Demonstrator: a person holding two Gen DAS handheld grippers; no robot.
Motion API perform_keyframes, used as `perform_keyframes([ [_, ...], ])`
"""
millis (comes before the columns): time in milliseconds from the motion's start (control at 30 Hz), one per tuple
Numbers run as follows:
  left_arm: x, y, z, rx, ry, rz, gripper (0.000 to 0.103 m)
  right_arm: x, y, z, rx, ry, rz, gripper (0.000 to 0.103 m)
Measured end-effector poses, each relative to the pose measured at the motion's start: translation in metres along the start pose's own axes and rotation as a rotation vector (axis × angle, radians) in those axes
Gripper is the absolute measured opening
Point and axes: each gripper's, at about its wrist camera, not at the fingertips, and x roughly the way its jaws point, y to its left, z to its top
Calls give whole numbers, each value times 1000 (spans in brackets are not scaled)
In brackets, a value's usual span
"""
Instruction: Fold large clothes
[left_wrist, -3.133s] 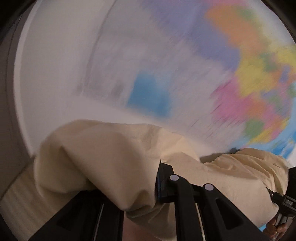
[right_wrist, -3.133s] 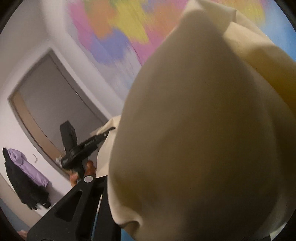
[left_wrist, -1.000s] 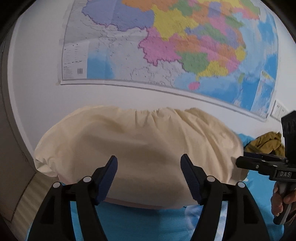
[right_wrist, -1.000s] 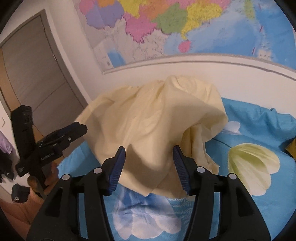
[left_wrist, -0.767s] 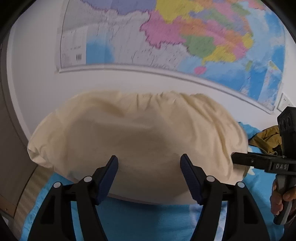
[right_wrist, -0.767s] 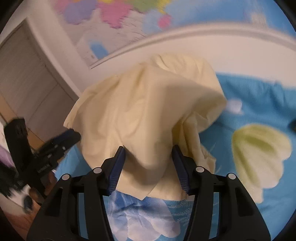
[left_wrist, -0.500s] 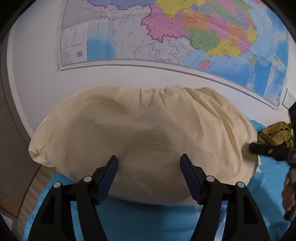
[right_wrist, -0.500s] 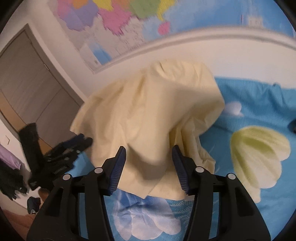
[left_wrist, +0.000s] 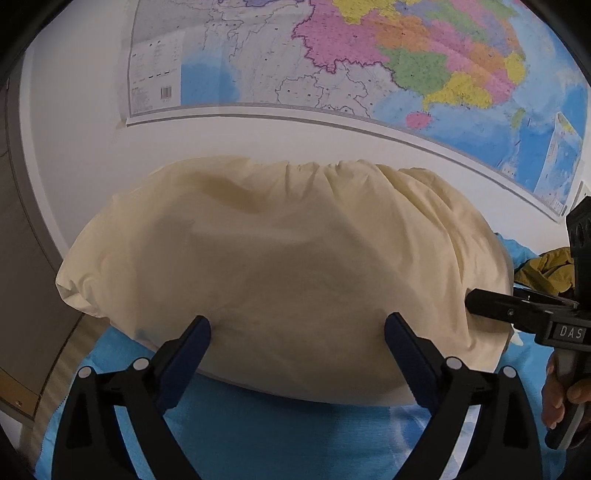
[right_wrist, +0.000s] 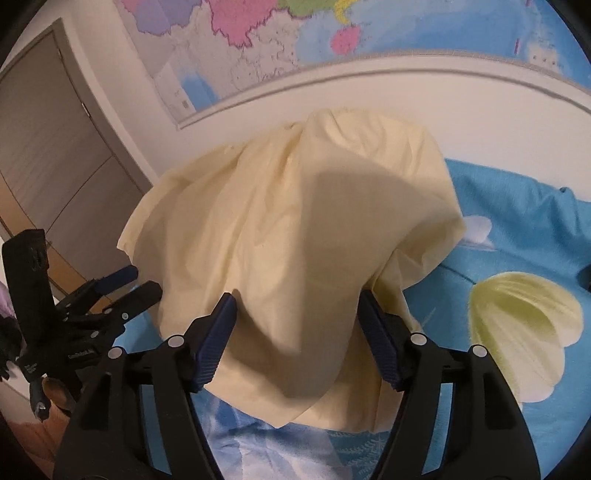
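Left tongs (left_wrist: 297, 332): jaws spreading apart and released; the near edge of the cream garment lies between the blue pads (left_wrist: 410, 354), which do not press on it.
Right tongs (right_wrist: 297, 317): jaws also widening; cream cloth sits between the ridged pads (right_wrist: 216, 332), and whether they brush it is hard to say, but it is not pinched.
Cream garment (left_wrist: 288, 266): a large pale-yellow piece billowed into a mound on the bed, gathered along its far edge, just in front of both tongs.
Bed sheet (left_wrist: 258, 432): bright blue with big pale flower prints, under the garment and spreading out to its right.
Olive garment (left_wrist: 550, 267): a crumpled heap on the sheet, beyond the cream garment's right end.
Hand (left_wrist: 561, 395): gripping the right tongs' handle, right of the cream garment.
Wall map (left_wrist: 369, 59): coloured, hanging on the white wall behind the cream garment.
Door (right_wrist: 48, 147): grey, left of the cream garment.
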Motion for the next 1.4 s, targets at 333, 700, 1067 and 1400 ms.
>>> perform_keyframes([
  [333,0,-2,-1,-14,0,26,92,-30,16,-5,-44,-52,9,71],
  [700,4,-1,-4,-42,30,28,93,-13,25,-14,-88,-18,-46,78],
  [1067,-35,-17,-32,-66,-1,40,96,-65,58,-42,-160,-146,-79,97],
  [1400,-62,-32,-55,-88,-24,78,96,-83,76,-74,-192,-192,-123,98],
])
